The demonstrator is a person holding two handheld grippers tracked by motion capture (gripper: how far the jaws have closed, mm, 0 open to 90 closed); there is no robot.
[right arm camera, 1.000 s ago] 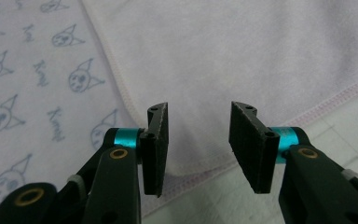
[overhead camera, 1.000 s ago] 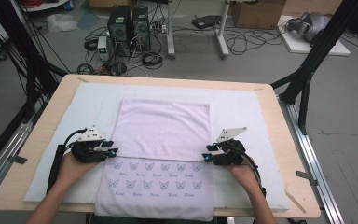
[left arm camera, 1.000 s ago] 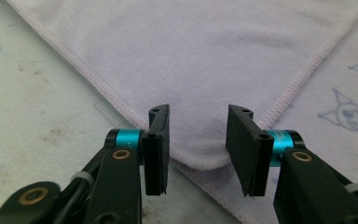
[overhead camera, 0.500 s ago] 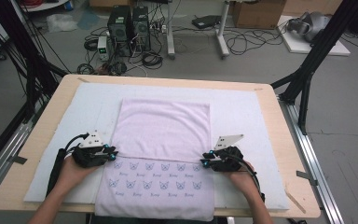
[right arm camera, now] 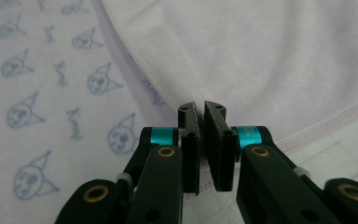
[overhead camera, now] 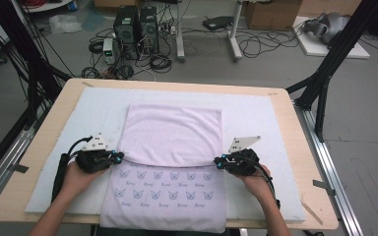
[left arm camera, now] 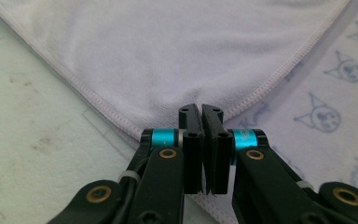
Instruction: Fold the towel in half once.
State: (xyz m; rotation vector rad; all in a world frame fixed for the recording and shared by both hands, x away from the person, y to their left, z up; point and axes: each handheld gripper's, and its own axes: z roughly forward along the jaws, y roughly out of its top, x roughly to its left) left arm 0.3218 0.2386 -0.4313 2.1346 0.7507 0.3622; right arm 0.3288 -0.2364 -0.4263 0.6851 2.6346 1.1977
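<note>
A pale lilac towel (overhead camera: 174, 132) lies on the white mat (overhead camera: 256, 118). Its plain far half is folded toward me over the half printed with small cat faces (overhead camera: 162, 191). My left gripper (overhead camera: 119, 156) is at the left corner of the folded edge and my right gripper (overhead camera: 217, 162) is at the right corner. In the left gripper view the left gripper (left arm camera: 201, 109) has just been closing and now pinches the hemmed corner (left arm camera: 121, 119), which puckers at the tips. In the right gripper view the right gripper (right arm camera: 200, 106) has also just been closing, with the towel corner (right arm camera: 168, 88) between its jaws.
The mat covers most of a wooden table (overhead camera: 288, 128), and the towel's near end hangs over the front edge. Black frame posts (overhead camera: 325, 78) stand at the right, with another at the left. Computers and cables lie on the floor beyond the table.
Both grippers' jaws have closed on the corners of the folded edge. The hands have hardly moved. The folded edge now sags slightly in the middle.
</note>
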